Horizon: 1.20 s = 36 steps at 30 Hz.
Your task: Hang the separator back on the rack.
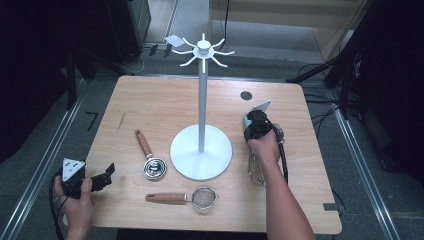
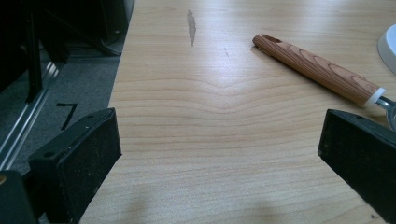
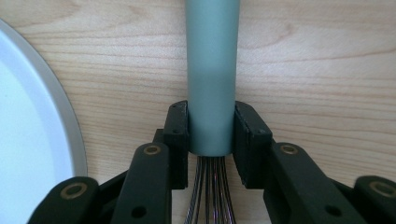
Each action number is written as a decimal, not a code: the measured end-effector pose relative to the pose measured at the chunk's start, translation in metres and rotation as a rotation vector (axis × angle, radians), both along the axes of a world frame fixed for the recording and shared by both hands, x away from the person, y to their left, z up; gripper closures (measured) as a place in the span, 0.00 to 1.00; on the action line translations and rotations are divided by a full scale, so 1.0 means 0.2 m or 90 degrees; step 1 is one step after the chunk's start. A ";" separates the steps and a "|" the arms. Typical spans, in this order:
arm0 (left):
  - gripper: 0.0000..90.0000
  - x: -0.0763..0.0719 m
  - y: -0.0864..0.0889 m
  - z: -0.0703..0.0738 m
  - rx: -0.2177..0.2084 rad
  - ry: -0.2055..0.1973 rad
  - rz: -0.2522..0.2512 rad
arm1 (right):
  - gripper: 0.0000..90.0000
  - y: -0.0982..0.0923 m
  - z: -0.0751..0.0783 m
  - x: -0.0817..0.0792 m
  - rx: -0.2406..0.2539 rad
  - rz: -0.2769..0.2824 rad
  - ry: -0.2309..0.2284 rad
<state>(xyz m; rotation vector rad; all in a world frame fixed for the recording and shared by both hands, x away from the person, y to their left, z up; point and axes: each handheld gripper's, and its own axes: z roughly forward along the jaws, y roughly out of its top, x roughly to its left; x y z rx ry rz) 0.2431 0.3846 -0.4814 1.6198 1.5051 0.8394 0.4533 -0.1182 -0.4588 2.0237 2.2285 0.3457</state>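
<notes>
Utensils: three – whisk (image 3: 212,74), strainer (image 1: 204,196), wooden-handled scoop (image 1: 154,167); one hook stand (image 1: 202,150).
Whisk: grey handle clamped between right gripper (image 3: 211,135) pads.
Left gripper (image 2: 219,154): wide, nothing held.

Grey-green whisk handle (image 3: 211,74), white stand (image 1: 201,150)

The white stand (image 1: 201,148) took the middle of the worktop (image 1: 150,100) — its broad round base low, its thin pole rising to a ring of hooks (image 1: 203,50) overhead. Bare wood lay open behind the base and along the far left. Nearer the front, a wooden-handled measuring cup (image 1: 149,156) and a strainer (image 1: 186,197) narrowed the way on the left. On the right, the whisk (image 1: 255,167) lay just beside the base, leaving a slim gap. The left tool (image 1: 102,177) had bare wood ahead.
</notes>
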 end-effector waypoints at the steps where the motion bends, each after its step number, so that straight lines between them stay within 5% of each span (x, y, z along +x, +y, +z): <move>1: 0.00 0.00 0.00 0.00 0.000 0.000 0.000 | 0.79 0.00 0.01 -0.01 0.000 0.005 -0.014; 13: 0.00 0.00 0.00 0.00 0.002 0.001 0.000 | 0.79 -0.14 0.15 -0.19 0.120 0.030 -0.168; 20: 0.00 0.00 0.00 0.00 0.002 0.002 0.001 | 0.79 -0.17 0.21 -0.28 0.157 0.034 -0.246; 21: 0.00 0.00 0.00 0.00 0.003 0.002 0.001 | 0.79 -0.17 0.24 -0.31 0.170 0.048 -0.279; 27: 0.00 0.00 0.00 0.00 0.002 0.000 0.001 | 0.79 -0.17 0.28 -0.40 0.206 0.072 -0.358; 36: 0.00 0.00 0.00 0.00 0.002 -0.001 -0.001 | 0.79 -0.13 0.36 -0.52 0.242 0.111 -0.455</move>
